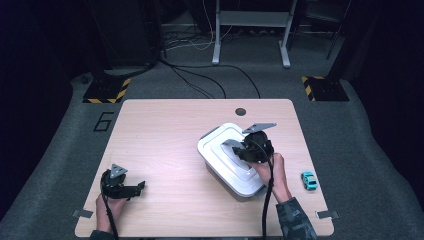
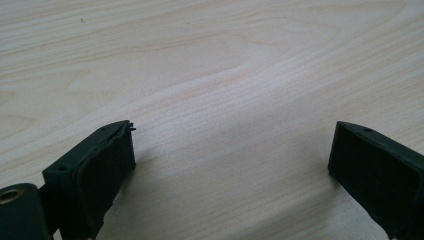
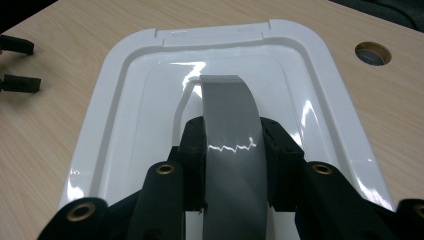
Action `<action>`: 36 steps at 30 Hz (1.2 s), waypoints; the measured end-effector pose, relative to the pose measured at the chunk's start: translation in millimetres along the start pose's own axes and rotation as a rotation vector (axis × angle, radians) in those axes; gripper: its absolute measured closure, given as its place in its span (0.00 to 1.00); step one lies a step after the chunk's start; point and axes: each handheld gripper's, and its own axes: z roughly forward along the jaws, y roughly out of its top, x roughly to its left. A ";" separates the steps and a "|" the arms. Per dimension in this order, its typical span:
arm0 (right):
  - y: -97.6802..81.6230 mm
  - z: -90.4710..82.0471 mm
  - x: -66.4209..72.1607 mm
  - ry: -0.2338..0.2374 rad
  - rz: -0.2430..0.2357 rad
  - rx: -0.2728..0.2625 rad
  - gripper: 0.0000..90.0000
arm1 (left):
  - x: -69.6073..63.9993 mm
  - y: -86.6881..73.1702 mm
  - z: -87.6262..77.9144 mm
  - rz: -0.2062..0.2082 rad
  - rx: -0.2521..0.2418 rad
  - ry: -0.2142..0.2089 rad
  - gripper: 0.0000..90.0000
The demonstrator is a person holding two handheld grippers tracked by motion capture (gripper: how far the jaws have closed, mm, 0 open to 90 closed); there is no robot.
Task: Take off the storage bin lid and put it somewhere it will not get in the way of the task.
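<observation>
- Nearest the camera in the right gripper view, the right gripper [image 3: 232,165] is closed on the grey handle [image 3: 231,145] of a white lidded container [image 3: 125,75]; both black jaws press the handle's sides.
- The handle is a glossy grey arched strap that rises from the middle of the lid and runs back between the jaws.
- The lid is glossy white plastic, rectangular with rounded corners, with a raised stepped rim and a flat tab along its far edge. No brand or label can be read on it.
- In the high view the container [image 1: 220,150] stands on the right half of the wooden table [image 1: 165,130], turned at an angle to the table's edges, with the right gripper [image 1: 245,147] over its lid.
- A dark "6" [image 1: 103,121] is marked on the grey floor beside the table's far left corner.
- A small turquoise toy car [image 1: 308,180] lies near the table's right edge, apart from the container.
- The left gripper [image 1: 137,187] rests near the table's near left corner, its jaws spread wide with only bare wood between them.
</observation>
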 end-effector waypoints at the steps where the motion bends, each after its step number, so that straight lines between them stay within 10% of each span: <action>1: -0.1 -0.3 -0.1 -0.002 -0.008 0.000 0.74 | -0.1 -0.2 0.5 -0.001 -0.006 0.001 0.05; 36: 15.9 -38.1 -24.1 -0.095 0.009 -0.083 0.74 | -0.2 -0.2 0.1 -0.003 -0.002 -0.001 0.05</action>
